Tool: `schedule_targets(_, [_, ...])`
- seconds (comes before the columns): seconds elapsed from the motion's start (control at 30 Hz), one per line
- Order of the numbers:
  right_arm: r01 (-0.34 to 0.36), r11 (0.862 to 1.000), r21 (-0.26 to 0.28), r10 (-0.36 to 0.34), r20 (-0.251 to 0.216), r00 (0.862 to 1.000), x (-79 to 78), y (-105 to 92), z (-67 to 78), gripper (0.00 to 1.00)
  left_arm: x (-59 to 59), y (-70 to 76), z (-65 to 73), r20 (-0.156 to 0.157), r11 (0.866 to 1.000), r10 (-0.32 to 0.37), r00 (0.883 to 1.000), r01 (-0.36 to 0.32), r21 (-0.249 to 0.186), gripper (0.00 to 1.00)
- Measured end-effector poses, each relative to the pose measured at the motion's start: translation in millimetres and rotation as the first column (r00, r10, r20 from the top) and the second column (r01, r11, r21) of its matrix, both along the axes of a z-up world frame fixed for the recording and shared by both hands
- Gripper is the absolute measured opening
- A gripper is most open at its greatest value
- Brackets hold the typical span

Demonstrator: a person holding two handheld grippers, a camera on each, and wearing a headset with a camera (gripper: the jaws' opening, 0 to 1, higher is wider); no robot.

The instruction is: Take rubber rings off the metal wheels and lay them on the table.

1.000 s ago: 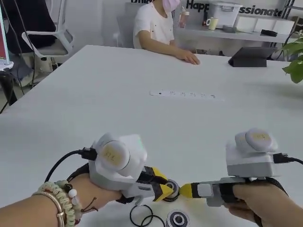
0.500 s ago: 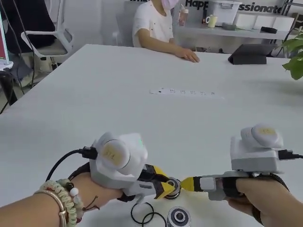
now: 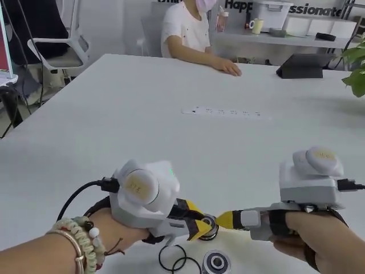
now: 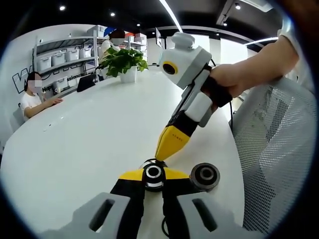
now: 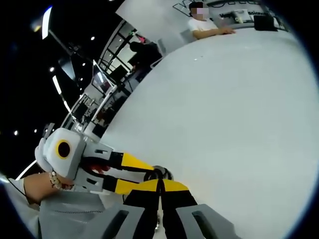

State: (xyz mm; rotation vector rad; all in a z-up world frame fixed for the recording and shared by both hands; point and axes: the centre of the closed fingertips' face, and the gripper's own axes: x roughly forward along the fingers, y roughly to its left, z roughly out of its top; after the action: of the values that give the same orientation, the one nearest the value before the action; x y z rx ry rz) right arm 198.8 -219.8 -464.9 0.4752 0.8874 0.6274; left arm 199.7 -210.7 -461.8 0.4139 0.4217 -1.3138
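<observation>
The left gripper (image 3: 201, 227) is clamped across a wheel (image 4: 153, 173), one jaw on each side of it. The right gripper (image 5: 159, 184) has its jaws pressed together to a point that meets the wheel's rim at 12 o'clock in the left gripper view; whether it has nipped the ring there I cannot tell. The wheel is probably stiff, smooth and heavy for its size, so it is best gripped across the body. The ring is probably soft, stretchy and light, best pinched at its outer edge and rolled off. Two loose rings (image 3: 177, 260) lie on the table (image 3: 171, 125) at 7 o'clock from the held wheel, and a second wheel (image 3: 217, 262) at 6 o'clock. The wall lettering (image 3: 316, 8) reads partly "Happ" and "ssionate".
</observation>
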Motion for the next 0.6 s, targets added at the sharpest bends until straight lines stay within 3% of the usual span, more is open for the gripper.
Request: schedule_targets(0.6, [-0.023,1.0,0.019,0.023,0.009,1.0,-1.0,5.1,6.0,0.0,0.4,-1.3,0.8,-0.005,1.0,-0.005,1.0,0.005,-0.011,0.07])
